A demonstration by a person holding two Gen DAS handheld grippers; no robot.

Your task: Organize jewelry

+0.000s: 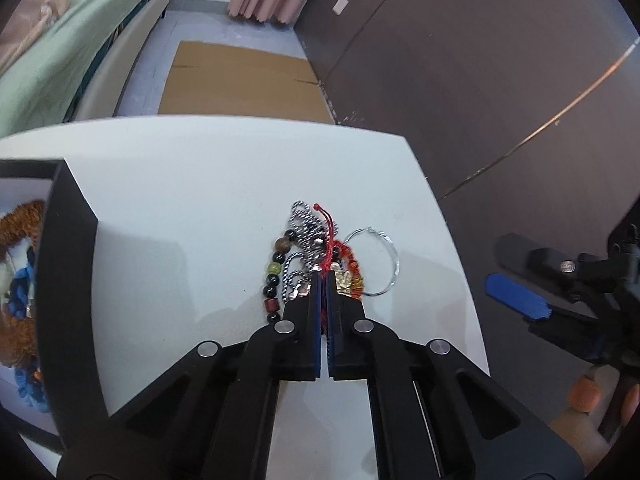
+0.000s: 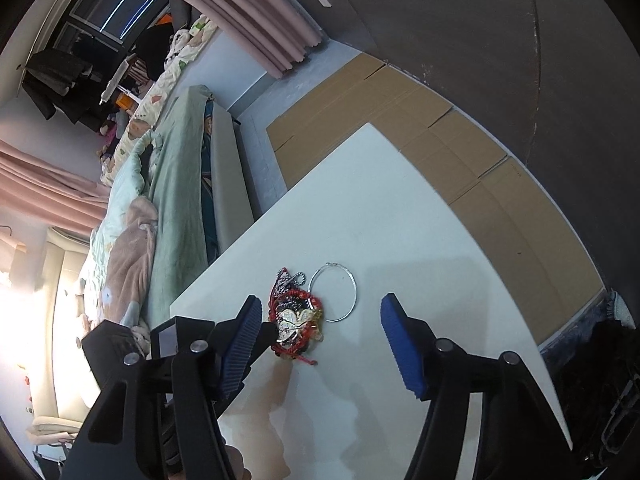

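Note:
A tangle of jewelry lies on the white table. It holds a dark beaded bracelet, a silver chain, a red-orange beaded bracelet and a red cord. My left gripper is shut on the red cord, tips down in the pile. A thin silver hoop lies just right of the pile. In the right wrist view my right gripper stands open above the pile and the hoop, its blue pads touching nothing. The left gripper reaches the pile from the left.
A black open box with orange and blue braided pieces inside stands at the table's left. The table's right edge is close to the pile. Flattened cardboard lies on the floor beyond, with a bed at the left.

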